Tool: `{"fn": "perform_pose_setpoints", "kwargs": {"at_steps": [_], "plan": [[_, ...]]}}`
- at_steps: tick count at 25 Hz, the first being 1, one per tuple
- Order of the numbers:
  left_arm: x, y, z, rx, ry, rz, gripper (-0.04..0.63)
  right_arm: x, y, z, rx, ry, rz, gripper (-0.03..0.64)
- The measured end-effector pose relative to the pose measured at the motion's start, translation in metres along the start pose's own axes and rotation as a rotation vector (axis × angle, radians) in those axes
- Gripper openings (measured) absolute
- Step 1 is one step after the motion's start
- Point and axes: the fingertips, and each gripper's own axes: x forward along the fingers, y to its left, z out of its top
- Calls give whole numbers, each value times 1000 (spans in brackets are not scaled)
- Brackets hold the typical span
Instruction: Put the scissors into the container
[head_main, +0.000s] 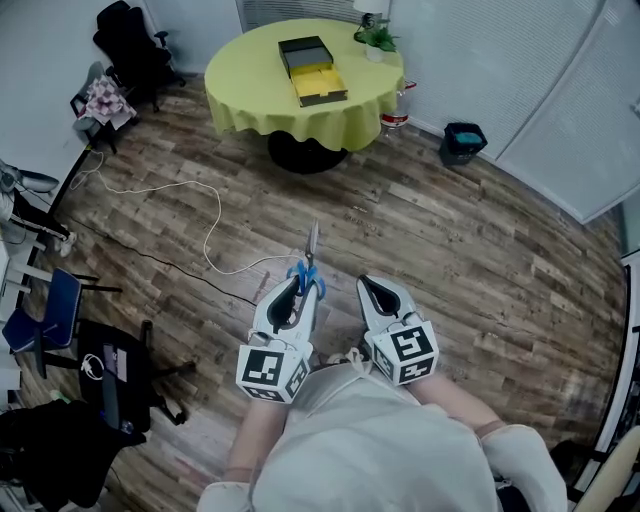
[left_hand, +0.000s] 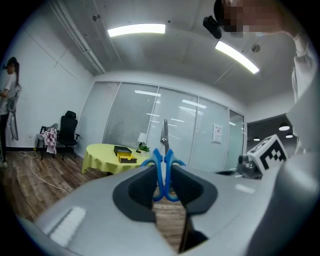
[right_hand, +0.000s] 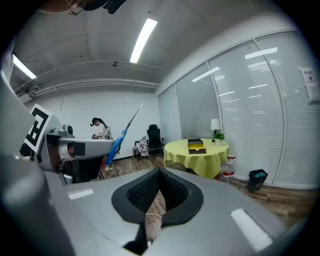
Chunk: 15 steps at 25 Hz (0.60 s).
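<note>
Left gripper (head_main: 297, 290) on scissors (head_main: 311, 250); cable (head_main: 212, 215) between, container (head_main: 313, 70) beyond.

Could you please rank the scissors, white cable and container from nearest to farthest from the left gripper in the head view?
1. The scissors, held in the left gripper.
2. The cable, ahead to the left.
3. The container, on the far table.

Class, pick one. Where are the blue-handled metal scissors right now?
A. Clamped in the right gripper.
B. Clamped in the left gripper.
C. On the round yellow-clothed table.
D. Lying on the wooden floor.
B: the left gripper pinches the blue-handled metal scissors by their handles, blades pointing away from it.
</note>
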Motion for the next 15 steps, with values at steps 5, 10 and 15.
{"fn": "perform_pose_setpoints", "kwargs": {"at_steps": [5, 10, 15], "plan": [[37, 5, -6, -9, 15, 18, 95, 21, -39, -1, 16, 11, -8, 0], [87, 5, -4, -2, 19, 47, 95, 54, -87, 8, 23, 22, 7, 0], [150, 9, 11, -3, 1, 96, 95, 91, -138, 32, 2, 20, 63, 0]]}}
